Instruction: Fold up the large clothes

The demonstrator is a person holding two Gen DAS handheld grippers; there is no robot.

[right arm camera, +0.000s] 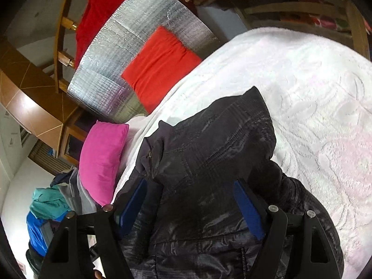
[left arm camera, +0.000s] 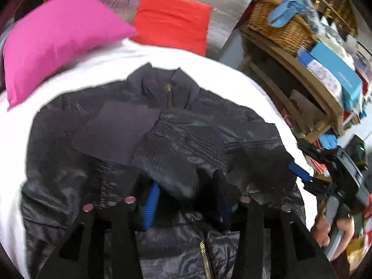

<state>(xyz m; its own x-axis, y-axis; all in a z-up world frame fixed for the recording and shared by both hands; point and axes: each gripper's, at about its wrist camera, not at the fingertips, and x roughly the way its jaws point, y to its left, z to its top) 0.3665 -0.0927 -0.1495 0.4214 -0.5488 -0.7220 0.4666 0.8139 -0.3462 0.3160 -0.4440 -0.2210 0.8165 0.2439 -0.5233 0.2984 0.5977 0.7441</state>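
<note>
Between the left gripper [left arm camera: 186, 200] fingers, a fold of the black jacket [left arm camera: 144, 144] sits pinched, likely a sleeve carried across the chest. The right gripper [right arm camera: 190, 207] hangs spread wide over the jacket's side, holding nothing. The jacket lies zipped, collar up, on the white bedspread [right arm camera: 313, 97]. Best practice: lay the sleeve flat inside the body outline, then release, with the right pressing the shoulder seam.

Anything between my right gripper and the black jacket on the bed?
Nothing visible. The right gripper hangs open right over the black jacket, its blue fingers straddling the fabric. The pink pillow and red pillow sit off at the head of the white bedspread, clear of the jacket.
</note>
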